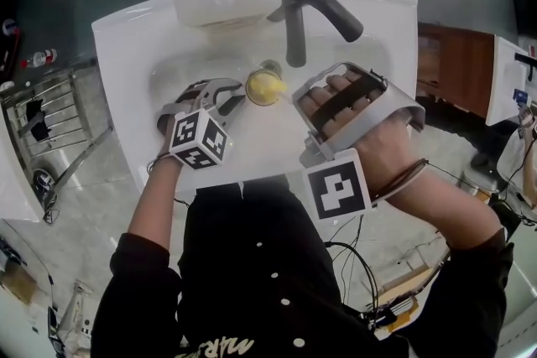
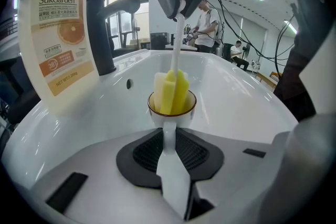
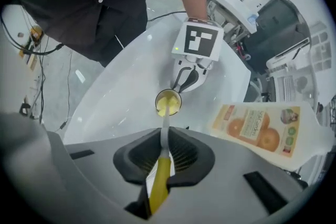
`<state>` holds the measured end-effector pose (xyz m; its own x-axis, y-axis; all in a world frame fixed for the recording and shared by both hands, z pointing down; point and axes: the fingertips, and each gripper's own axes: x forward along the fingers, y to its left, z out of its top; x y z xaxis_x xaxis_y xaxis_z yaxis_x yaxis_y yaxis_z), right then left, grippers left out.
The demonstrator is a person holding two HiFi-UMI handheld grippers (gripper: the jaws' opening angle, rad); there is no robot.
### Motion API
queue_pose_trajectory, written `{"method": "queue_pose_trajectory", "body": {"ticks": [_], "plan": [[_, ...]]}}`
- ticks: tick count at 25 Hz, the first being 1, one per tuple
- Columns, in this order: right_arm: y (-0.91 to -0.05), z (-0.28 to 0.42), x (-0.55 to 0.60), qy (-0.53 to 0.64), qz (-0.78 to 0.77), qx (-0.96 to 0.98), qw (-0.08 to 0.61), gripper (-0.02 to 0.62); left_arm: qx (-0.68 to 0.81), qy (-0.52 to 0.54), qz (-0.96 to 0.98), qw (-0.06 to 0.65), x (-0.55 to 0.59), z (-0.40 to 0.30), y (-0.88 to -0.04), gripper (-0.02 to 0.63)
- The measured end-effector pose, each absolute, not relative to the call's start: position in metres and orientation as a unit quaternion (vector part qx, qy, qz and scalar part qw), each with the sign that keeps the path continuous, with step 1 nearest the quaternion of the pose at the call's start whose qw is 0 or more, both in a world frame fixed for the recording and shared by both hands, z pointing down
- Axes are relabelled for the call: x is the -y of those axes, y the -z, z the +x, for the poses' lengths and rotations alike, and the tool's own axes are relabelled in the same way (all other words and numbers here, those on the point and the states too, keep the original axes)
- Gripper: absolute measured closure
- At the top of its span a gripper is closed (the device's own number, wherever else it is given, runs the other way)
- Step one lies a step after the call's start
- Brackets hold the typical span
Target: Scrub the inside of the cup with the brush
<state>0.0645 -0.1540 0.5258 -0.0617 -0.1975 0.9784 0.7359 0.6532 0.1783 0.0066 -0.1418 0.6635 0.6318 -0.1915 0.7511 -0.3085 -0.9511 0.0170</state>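
The left gripper's (image 2: pixel 170 152) jaws pinch the cup's (image 2: pixel 169 119) handle between them, holding the cup upright, mouth up, within the white sink (image 2: pixel 241 99). The right gripper's (image 3: pixel 161 162) jaws are clamped on the brush's (image 3: pixel 164 136) yellow-and-white handle and point steeply down, so the yellow sponge head stands inside the cup and rises above its rim. Behind the cup stand the dark tap (image 1: pixel 306 8) and a bottle (image 2: pixel 58 34) with an orange-fruit label on the sink's far edge.
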Motion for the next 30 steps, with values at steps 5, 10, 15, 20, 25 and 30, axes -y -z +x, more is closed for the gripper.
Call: {"method": "queue_pose_trajectory", "body": {"ticks": [5,10,15,20,25,30], "plan": [[-0.55,0.057,0.147,0.376,-0.234,0.626,0.642,0.546,0.139,-0.406,0.901,0.071,0.142,0.006,-0.663,0.515],[-0.562,0.057,0.148,0.355,-0.217,0.636,0.65,0.546,0.138,-0.406,0.901,0.07,0.142,0.006,-0.663,0.515],[-0.562,0.06,0.154,0.237,-0.152,0.686,0.671,0.546,0.139,-0.406,0.901,0.07,0.143,0.006,-0.663,0.515],[-0.567,0.072,0.159,0.099,-0.084,0.715,0.688,0.546,0.14,-0.407,0.9,0.067,0.142,0.006,-0.663,0.515],[-0.568,0.073,0.157,-0.026,-0.029,0.729,0.683,0.546,0.138,-0.408,0.9,0.067,0.142,0.006,-0.664,0.515],[-0.57,0.078,0.155,-0.129,0.028,0.737,0.662,0.546,0.14,-0.408,0.9,0.067,0.142,0.006,-0.664,0.515]]}}
